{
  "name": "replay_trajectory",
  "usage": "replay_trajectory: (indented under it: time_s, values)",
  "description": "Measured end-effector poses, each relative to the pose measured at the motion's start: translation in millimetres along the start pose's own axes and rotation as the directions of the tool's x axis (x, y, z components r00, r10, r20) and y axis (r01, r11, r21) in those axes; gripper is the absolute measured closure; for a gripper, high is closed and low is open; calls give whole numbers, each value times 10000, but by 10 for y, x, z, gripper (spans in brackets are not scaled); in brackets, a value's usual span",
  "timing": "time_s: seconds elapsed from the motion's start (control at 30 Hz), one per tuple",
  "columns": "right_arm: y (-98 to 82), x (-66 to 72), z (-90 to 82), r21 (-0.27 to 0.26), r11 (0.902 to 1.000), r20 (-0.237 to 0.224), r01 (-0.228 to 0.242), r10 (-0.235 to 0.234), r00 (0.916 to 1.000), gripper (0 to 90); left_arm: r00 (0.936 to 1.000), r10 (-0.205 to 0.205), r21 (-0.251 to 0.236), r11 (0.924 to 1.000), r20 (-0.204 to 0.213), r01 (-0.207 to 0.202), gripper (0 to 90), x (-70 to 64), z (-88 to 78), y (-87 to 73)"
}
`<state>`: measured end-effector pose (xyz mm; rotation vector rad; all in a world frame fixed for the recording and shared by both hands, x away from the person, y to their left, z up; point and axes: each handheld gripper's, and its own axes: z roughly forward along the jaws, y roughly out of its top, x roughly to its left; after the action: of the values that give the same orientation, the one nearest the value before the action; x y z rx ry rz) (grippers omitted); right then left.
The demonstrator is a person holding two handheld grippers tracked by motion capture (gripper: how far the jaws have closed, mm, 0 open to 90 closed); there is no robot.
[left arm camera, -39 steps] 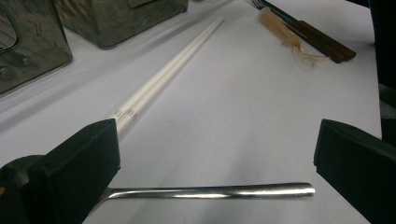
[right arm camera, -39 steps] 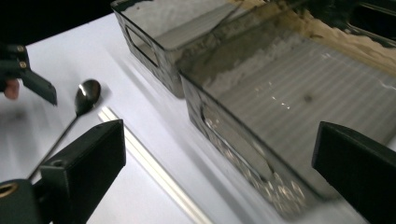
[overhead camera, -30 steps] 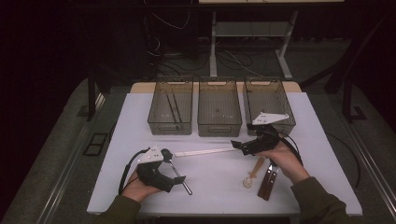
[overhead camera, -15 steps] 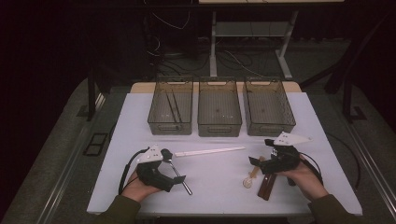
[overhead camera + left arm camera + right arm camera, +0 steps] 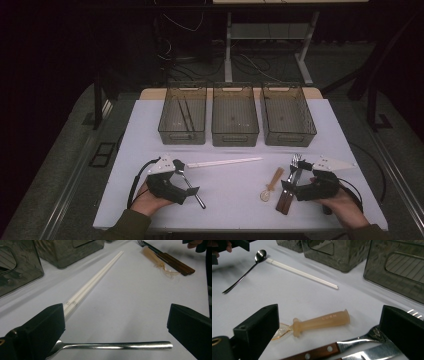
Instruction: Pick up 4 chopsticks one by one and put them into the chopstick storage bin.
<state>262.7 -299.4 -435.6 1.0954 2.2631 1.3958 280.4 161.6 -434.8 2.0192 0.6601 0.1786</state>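
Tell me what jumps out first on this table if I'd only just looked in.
Three dark see-through bins stand in a row at the far side of the white table, the left one holding dark sticks. Nearer, white chopsticks lie across the middle, with a steel spoon by the open left claw. The open right claw sits at a wood-handled fork and knife, next to an amber plastic spoon.

The high view looks forward and down from above the counter's (image 5: 320, 125) near edge, bins toward 12 o'clock. The left gripper view sits low and close, facing along the white chopsticks (image 5: 92, 285). The right gripper view, equally low, faces the amber spoon (image 5: 322, 321). Both share the chopsticks (image 5: 302, 273) and the metal spoon (image 5: 112, 346).
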Motion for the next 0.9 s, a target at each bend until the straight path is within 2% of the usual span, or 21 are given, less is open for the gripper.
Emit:
replay_trajectory:
  time_s: [0.2, 0.4, 0.53, 0.63, 0.77, 0.9]
  values:
    - [-13, 5, 27, 155, 9999, -154, 69, -66, 9999, 31, 9999, 34, -105, 9999, -132, -36, 54, 0, -14, 64]
    - [-16, 29, 58, 277, 9995, -169, 141, -136, 9998, 31, 9990, 151, -145, 9998, -412, -157, 207, 24, 4, 152]
    - [-18, 15, 65, 262, 9996, -119, 62, -59, 9999, 31, 9986, 144, -65, 9999, -513, -148, 352, 62, 35, 223]
    - [-21, 6, 75, 332, 9994, -80, 34, -32, 10000, 31, 9981, -107, 131, 9998, -611, 115, 488, 117, 89, 256]
    - [-21, 8, 87, 386, 9992, -52, 51, -49, 10000, 31, 9950, -342, 565, 9976, -942, 397, 677, 192, 162, 294]
    - [-24, 10, 87, 417, 9991, -40, 97, -95, 9999, 31, 9898, -444, 847, 9948, -1357, 562, 818, 267, 231, 330]
